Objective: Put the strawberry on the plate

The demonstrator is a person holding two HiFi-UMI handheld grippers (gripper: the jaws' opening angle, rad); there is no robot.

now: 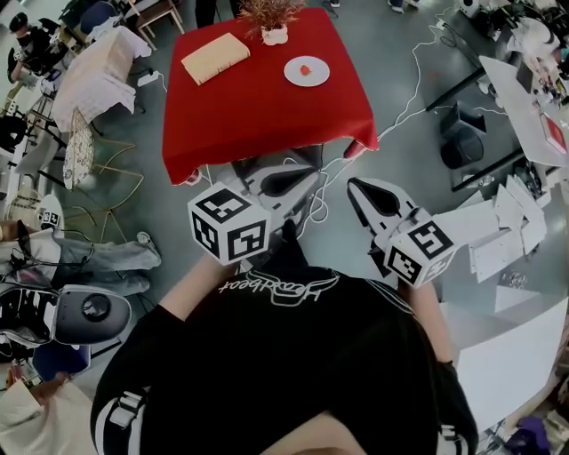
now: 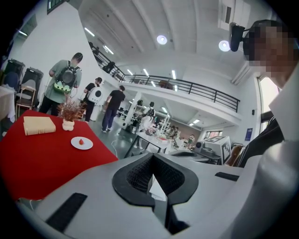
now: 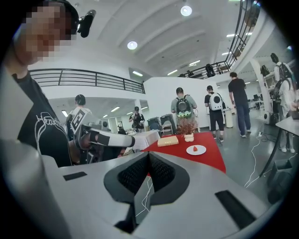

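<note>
A small red strawberry (image 1: 306,69) lies on a white plate (image 1: 317,77) on the right part of a red-clothed table (image 1: 258,115). Both grippers are held close to the person's chest, well short of the table. My left gripper (image 1: 313,174) is shut with nothing between its jaws, and my right gripper (image 1: 354,186) is shut and empty too. From the left gripper view, the plate (image 2: 87,145) with the strawberry (image 2: 81,141) lies far off to the left, beyond the left gripper (image 2: 150,157). Seen over the right gripper (image 3: 148,156), the plate (image 3: 200,151) and strawberry (image 3: 195,148) lie ahead to the right.
On the table also lie a tan book (image 1: 215,58) and a dried plant in a white pot (image 1: 272,18). Cables (image 1: 404,98) trail on the floor to the right. Wire chairs (image 1: 98,164) stand at the left, white tables (image 1: 533,107) at the right. Several people (image 3: 215,109) stand beyond the table.
</note>
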